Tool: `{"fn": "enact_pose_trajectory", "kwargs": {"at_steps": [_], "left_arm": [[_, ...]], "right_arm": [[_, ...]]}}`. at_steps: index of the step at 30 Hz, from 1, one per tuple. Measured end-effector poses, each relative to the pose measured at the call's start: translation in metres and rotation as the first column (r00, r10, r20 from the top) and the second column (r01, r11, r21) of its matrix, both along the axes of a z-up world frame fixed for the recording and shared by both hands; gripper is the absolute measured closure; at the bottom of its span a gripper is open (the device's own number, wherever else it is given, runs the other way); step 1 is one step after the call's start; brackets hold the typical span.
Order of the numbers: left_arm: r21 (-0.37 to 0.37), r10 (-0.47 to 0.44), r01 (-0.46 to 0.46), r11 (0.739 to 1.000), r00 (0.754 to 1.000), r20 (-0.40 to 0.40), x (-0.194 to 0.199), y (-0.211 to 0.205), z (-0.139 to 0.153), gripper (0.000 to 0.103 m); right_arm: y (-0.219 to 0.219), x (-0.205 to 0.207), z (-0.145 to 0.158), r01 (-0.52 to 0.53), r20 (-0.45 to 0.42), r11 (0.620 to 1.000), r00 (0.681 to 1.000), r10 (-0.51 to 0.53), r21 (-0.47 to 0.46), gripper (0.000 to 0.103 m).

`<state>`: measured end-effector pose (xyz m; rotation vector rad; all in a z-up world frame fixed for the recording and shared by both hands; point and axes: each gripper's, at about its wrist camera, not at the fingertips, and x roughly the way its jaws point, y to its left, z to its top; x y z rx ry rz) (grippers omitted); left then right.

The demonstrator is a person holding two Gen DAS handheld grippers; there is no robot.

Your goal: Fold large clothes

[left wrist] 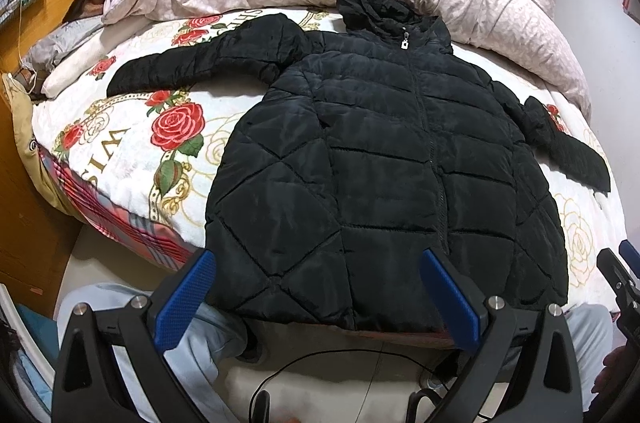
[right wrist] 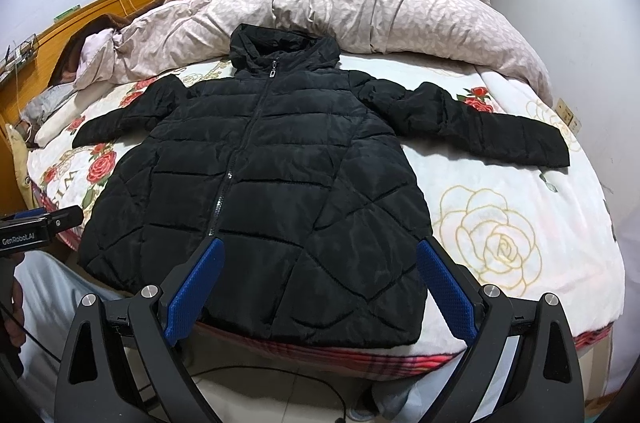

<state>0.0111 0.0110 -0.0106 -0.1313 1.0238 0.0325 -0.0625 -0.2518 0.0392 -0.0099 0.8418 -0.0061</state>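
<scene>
Black puffer jacket [right wrist: 260, 183] flat on bed [right wrist: 500, 223] — both hand-held grippers [left wrist: 316, 267] [right wrist: 320, 255] agape, empty

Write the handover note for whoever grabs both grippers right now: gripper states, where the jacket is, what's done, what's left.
Left gripper: open, empty, hovering over the hem.
Right gripper: open, empty, also near the hem.
Black puffer jacket: lies flat, front up, zipped, on the floral bedspread; hood toward the bunched duvet; left sleeve and right sleeve both spread outward.
Done: jacket laid out; no fold made yet.
Left: probably fold each sleeve across the body, then fold the body hem to hood.
</scene>
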Motion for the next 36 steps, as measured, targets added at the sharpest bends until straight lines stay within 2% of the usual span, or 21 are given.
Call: {"fn": "enact_pose_trajectory", "kwargs": {"at_steps": [8, 18, 21, 24, 31, 36], "left_arm": [[0.022, 0.068, -0.067, 0.997, 0.998, -0.019, 0.035, 0.034, -0.018, 0.000], [0.031, 0.232, -0.232, 0.972, 0.973, -0.007, 0.108, 0.120, -0.047, 0.001], [-0.008, 0.282, -0.282, 0.959, 0.959, -0.018, 0.137, 0.155, -0.059, 0.001], [-0.013, 0.323, -0.323, 0.946, 0.946, -0.007, 0.161, 0.183, -0.068, 0.004], [-0.041, 0.458, -0.457, 0.888, 0.889, -0.009, 0.213, 0.260, -0.096, 0.006], [-0.050, 0.513, -0.514, 0.857, 0.858, -0.022, 0.237, 0.297, -0.118, 0.009]], "right_arm": [[0.010, 0.040, -0.008, -0.045, -0.018, 0.999, 0.999, 0.045, -0.020, 0.006], [0.036, 0.115, -0.041, -0.115, -0.074, 0.993, 0.991, 0.111, -0.041, 0.006], [0.043, 0.138, -0.053, -0.130, -0.092, 0.991, 0.988, 0.125, -0.046, 0.006], [0.047, 0.160, -0.064, -0.136, -0.108, 0.989, 0.986, 0.130, -0.050, 0.006], [0.054, 0.197, -0.089, -0.143, -0.139, 0.987, 0.982, 0.132, -0.074, 0.006], [0.058, 0.218, -0.103, -0.141, -0.158, 0.986, 0.979, 0.126, -0.087, 0.006]]}}
